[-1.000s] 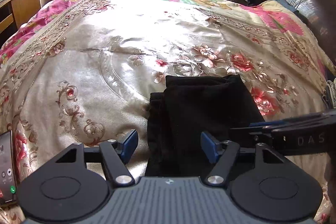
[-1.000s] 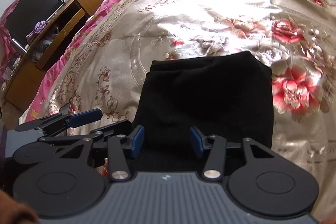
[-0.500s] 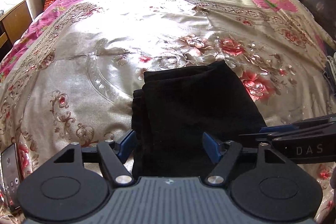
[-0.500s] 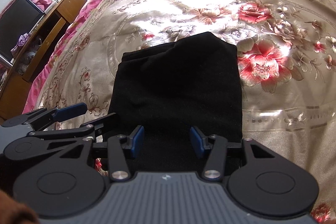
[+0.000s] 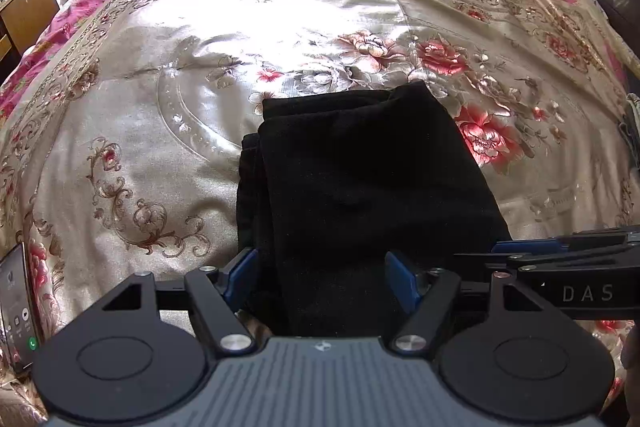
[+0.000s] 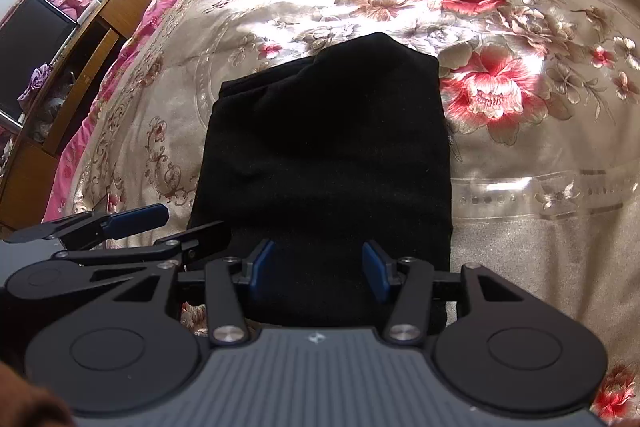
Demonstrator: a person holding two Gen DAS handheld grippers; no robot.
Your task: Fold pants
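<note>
Over the last second both views have slid in closer over the black pants (image 5: 360,187), now a folded stack on the bed (image 5: 160,131), with the left tool (image 5: 320,277) wide and the right tool (image 6: 318,269) half-open, neither gripping cloth, suggesting one more fold.

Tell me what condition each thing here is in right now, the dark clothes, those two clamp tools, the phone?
black pants: folded into a compact stack, lying flat on the bedspread.
left gripper: jaws apart above the pants' near edge, gripping nothing.
right gripper: jaws apart over the pants' near end, gripping nothing.
phone: lying at the bed's edge, screen lit.
floral bedspread: spread out, gently wrinkled.
</note>
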